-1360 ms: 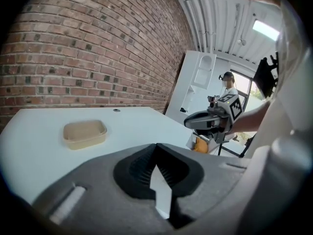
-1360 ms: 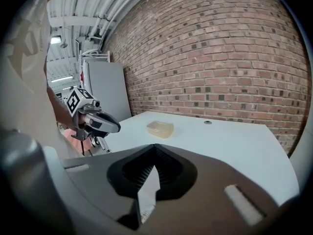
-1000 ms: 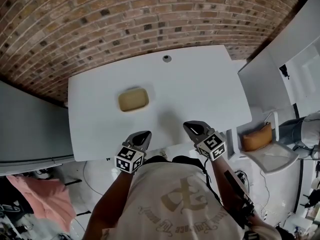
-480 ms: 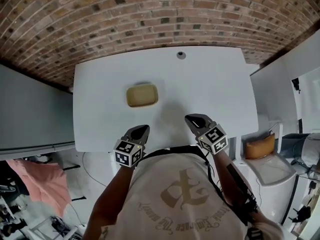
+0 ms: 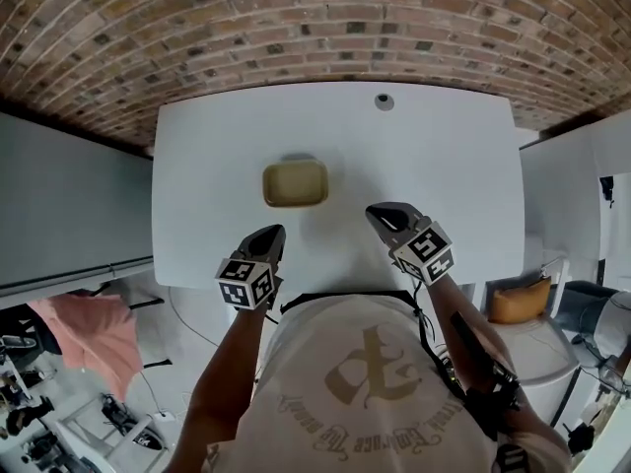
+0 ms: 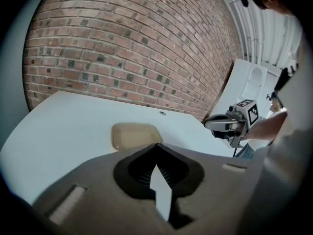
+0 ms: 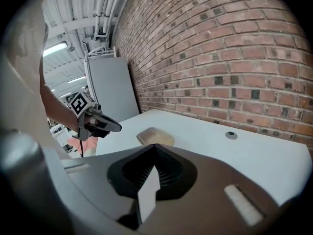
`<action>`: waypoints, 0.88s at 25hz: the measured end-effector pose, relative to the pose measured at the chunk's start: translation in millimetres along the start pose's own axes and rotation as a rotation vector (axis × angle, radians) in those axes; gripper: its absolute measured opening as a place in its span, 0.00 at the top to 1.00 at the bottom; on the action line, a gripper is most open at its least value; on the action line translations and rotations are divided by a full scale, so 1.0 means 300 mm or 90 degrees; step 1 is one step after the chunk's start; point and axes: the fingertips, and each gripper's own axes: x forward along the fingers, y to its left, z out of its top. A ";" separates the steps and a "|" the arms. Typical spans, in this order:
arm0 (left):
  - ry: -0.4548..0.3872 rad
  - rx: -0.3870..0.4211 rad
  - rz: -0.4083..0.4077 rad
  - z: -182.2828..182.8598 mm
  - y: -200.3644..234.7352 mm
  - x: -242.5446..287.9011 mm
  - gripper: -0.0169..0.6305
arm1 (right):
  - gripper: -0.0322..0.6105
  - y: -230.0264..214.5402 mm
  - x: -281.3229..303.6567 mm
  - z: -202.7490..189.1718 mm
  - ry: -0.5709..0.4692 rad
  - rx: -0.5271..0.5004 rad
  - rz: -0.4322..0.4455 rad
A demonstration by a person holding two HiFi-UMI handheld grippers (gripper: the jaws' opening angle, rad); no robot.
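A shallow beige tray (image 5: 295, 182) lies on the white table (image 5: 444, 166), left of its middle. My left gripper (image 5: 270, 235) hovers at the table's near edge, just short of the tray, which sits straight ahead of its jaws (image 6: 134, 132). My right gripper (image 5: 381, 211) is over the table to the right of the tray, which shows ahead and slightly left (image 7: 155, 136). Both grippers' jaws meet at the tips with nothing between them: left gripper (image 6: 156, 146), right gripper (image 7: 155, 147). Each gripper shows in the other's view, the right gripper (image 6: 226, 124) and the left gripper (image 7: 102, 124).
A brick wall (image 5: 296, 18) runs along the table's far side. A small round grommet (image 5: 384, 100) sits near the far edge. A grey cabinet (image 5: 69, 205) stands at the left, a pink cloth (image 5: 94, 328) below it, and an orange-brown item (image 5: 521, 301) at the right.
Both grippers have moved forward from the table's near edge towards the tray. The tray now lies closer and more central ahead of the left gripper. The jaws stayed shut.
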 end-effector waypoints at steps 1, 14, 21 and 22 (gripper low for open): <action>-0.001 -0.007 0.011 0.010 0.024 0.010 0.97 | 0.94 -0.007 0.013 0.002 0.003 -0.001 0.005; 0.024 -0.082 0.115 0.087 0.307 0.124 0.90 | 0.94 -0.086 0.124 0.005 0.021 0.021 0.038; 0.064 -0.114 0.141 0.086 0.404 0.186 0.85 | 0.94 -0.138 0.168 0.019 0.017 0.029 0.040; 0.069 -0.118 0.138 0.084 0.411 0.194 0.85 | 0.94 -0.142 0.171 0.016 0.019 0.031 0.040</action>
